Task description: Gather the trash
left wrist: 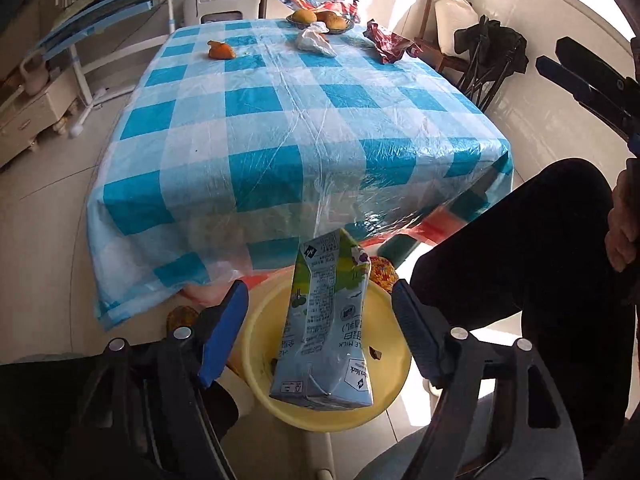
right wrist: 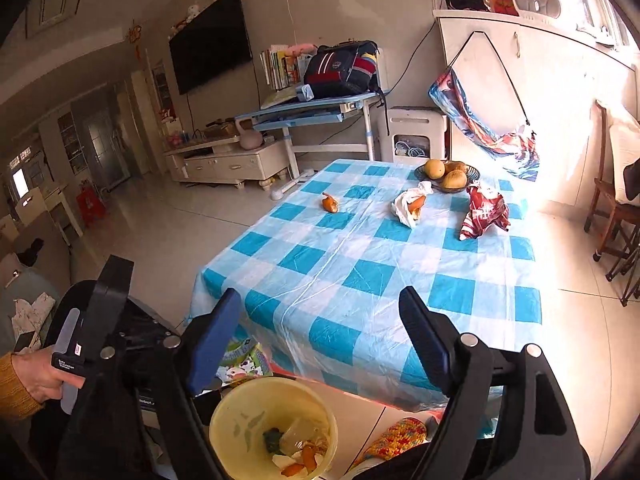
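Between your left gripper's [left wrist: 320,332] wide-spread fingers the milk carton [left wrist: 324,320] stands long-axis upright over the yellow bin [left wrist: 384,396] at lower centre, untouched, while your right gripper [right wrist: 320,344], equally wide and empty, faces the red wrapper [right wrist: 484,210] at upper right.

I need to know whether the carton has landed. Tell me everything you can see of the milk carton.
The milk carton is pale blue and green printed card, flattened and creased, its gabled top crushed. It stands tilted, base nearest the camera, over the yellow bin, between the left claw's open fingers, which do not touch it. Whether it rests on the bin cannot be told.
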Motion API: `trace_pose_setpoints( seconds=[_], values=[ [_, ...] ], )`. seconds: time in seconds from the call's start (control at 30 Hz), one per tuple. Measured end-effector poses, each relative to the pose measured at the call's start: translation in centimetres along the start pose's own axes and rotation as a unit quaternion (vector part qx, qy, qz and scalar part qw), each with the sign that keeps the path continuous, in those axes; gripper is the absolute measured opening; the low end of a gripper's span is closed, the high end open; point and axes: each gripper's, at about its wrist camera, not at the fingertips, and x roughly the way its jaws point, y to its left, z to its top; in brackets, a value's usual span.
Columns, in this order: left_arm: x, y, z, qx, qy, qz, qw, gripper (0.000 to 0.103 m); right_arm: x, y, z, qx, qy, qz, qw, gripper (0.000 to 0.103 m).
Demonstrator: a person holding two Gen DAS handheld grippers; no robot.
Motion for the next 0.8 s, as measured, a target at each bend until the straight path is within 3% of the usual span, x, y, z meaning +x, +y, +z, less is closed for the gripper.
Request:
trace_pose_setpoints(
  seconds=[0.03,0.1,0.27,0.5,0.8],
  values=[
    [-0.8,0.1,0.4,-0.004,-0.024,0.011,0.9996,0.09,0.1,-0.5,-0.3,0.016,-0.015,-0.008,1.0,0.087],
    [-2.7,0.2,1.9,-0.009,-0.078,0.028,0.9965,0.096,0.7,-0.8,-1.3,0.037,-0.027,-0.027,0.999,0.088],
    [-5.3,0.6,4.3,-0.009,-0.171,0.122,0.9776,0.096,1.2,0.5,-1.5,0.005,-0.025,-0.057,0.998,0.09],
    [-6.4,1.3,4.0,-0.034,-0.214,0.165,0.9622,0.096,2.0,2.3,-2.4,-0.054,-0.012,-0.095,0.994,0.092],
    [-5.8,2.2,3.5,-0.057,-0.197,0.176,0.9628,0.096,2.7,2.0,-2.7,-0.053,0.003,-0.109,0.993,0.094]
  ],
)
